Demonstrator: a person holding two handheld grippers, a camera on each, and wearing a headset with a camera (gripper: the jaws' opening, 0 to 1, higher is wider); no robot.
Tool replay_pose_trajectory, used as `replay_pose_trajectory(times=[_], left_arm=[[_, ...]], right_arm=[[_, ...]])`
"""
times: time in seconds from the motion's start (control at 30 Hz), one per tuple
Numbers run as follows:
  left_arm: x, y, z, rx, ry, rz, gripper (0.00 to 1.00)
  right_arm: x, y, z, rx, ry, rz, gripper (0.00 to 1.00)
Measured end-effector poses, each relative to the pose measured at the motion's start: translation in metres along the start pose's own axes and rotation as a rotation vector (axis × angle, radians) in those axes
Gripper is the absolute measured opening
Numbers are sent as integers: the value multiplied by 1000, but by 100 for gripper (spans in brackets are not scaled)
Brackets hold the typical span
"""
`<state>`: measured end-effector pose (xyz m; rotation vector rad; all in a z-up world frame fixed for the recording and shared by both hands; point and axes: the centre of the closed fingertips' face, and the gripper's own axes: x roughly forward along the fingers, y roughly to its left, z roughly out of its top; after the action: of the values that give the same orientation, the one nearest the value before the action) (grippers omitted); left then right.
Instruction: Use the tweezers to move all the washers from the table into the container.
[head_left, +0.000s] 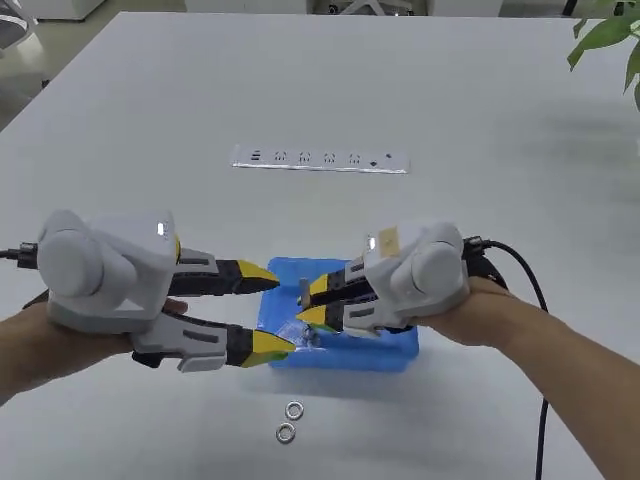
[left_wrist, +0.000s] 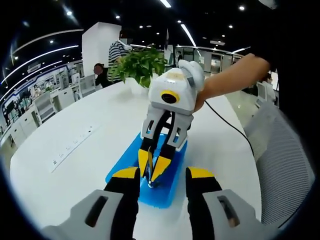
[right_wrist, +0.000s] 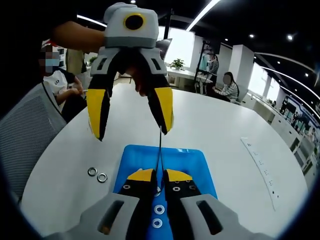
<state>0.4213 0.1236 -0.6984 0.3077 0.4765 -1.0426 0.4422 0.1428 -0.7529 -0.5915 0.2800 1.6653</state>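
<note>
Pinching thin metal tweezers (right_wrist: 160, 157), right gripper (head_left: 312, 303) hovers over blue plastic container (head_left: 380, 358), left gripper (head_left: 275, 310) gaping. Silver ring washers (head_left: 293, 410) off the right gripper's left: best approached low.

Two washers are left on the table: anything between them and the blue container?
Nothing lies on the bare table between the washers and the container. The open left gripper hovers at the container's near corner, close beside that path; the right gripper holds the tweezers over the container.

Bright, even lighting; fisheye bending toward the edges.
</note>
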Motion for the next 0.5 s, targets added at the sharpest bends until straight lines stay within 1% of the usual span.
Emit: replay_pose_trajectory(times=[0.07,0.2,0.3,0.5], left_arm=[[4,4,0,8,5,6,36],[10,9,1,33,13,8,29],[13,10,3,42,4,2,25],[20,14,3,78,18,-8,19]], right_arm=[[0,0,0,-3,0,1,9],[0,0,0,-1,-1,2,9],[0,1,0,-1,-3,4,9],[1,1,0,-10,-5,7,9]])
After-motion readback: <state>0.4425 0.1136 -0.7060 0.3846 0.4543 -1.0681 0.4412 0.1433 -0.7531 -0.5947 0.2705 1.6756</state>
